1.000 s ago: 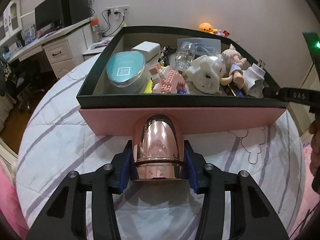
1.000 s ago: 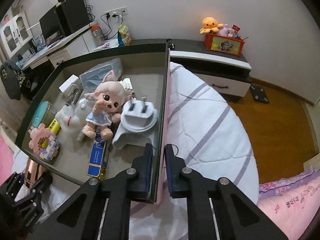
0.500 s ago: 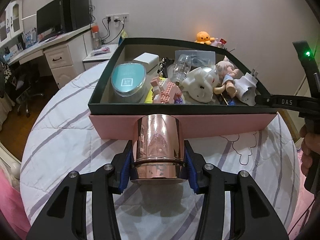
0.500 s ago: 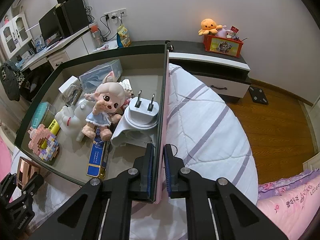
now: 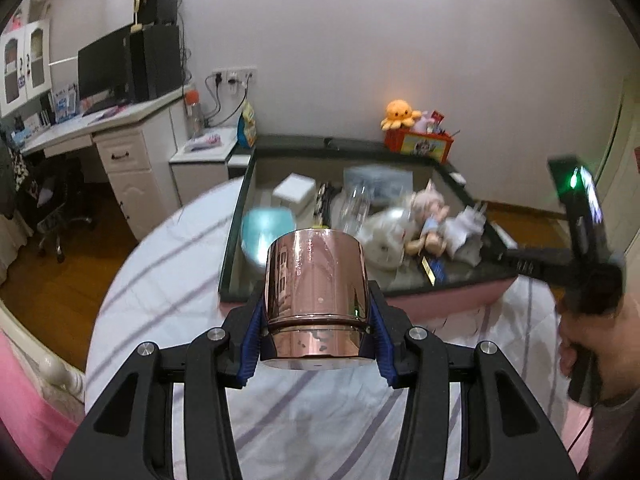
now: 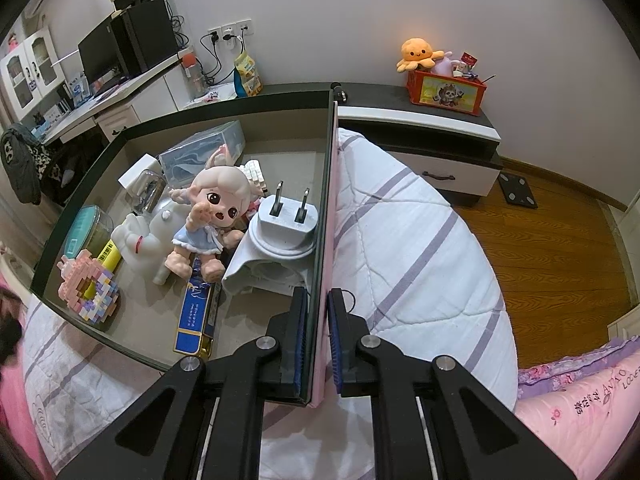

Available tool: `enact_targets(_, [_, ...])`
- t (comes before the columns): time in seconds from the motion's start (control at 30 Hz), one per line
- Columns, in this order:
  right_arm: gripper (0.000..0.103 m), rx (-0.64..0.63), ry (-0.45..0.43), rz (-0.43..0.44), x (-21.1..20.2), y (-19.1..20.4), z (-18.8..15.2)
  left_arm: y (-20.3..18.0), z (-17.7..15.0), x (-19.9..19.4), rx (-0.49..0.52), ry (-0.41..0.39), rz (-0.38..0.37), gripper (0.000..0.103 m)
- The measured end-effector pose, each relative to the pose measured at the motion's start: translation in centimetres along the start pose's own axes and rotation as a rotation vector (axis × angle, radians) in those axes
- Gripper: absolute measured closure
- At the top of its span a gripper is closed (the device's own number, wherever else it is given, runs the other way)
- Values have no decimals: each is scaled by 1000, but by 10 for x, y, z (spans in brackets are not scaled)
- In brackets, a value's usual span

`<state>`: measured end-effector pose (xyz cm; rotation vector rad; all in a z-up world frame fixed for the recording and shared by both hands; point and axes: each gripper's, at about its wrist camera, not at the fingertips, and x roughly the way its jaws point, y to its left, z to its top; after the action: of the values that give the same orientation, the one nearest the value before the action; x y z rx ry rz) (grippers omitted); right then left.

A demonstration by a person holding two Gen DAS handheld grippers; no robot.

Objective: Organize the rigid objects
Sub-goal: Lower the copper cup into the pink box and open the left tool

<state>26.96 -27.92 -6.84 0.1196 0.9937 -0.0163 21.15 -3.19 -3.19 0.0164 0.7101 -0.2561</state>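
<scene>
The left gripper (image 5: 316,344) fingers clamp a copper cup (image 5: 316,296) above the striped white bed (image 6: 404,236); the right gripper (image 6: 317,344) fingers pinch the box (image 6: 320,216) wall. Wooden floor (image 6: 560,248) lies beyond.

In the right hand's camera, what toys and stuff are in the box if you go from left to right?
Pink block toy → white figurine → doll → white plug → box wall, which the right gripper pinches.

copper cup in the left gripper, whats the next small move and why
Probably carry the copper cup forward over the box rim: the left gripper holds it above the quilt, short of the box, while the right gripper clamps the box's side wall.
</scene>
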Motion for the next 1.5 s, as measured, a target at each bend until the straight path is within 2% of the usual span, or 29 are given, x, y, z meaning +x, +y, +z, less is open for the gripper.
enact_targets(0.17, [93,2,-4,3,-1,2,2,-11,32,20,18,-24,-17,56])
enact_targets(0.43, [93,1,-3,4,0,2,3,-25,64,77,29,19,-43,56])
enact_targets(0.6, [93,0,-3,5,0,3,4,-28,68,102,38,58,-44,56])
enact_targets(0.83, [93,3,-4,5,1,3,4,-34,64,115,70,108,-17,55])
enact_targets(0.87, [93,3,-3,5,1,2,4,-36,64,114,80,105,-6,52])
enact_targets(0.93, [93,3,-2,4,2,3,5,-37,65,111,86,98,3,36])
enact_targets(1.0, [93,6,-2,5,2,2,4,-36,66,105,86,77,16,11])
enact_targets(1.07, [93,8,-2,4,2,3,5,-36,68,95,91,41,27,2])
enact_targets(1.5, [93,20,-7,-12,0,3,2,-21,66,39,60,-29,43,0])
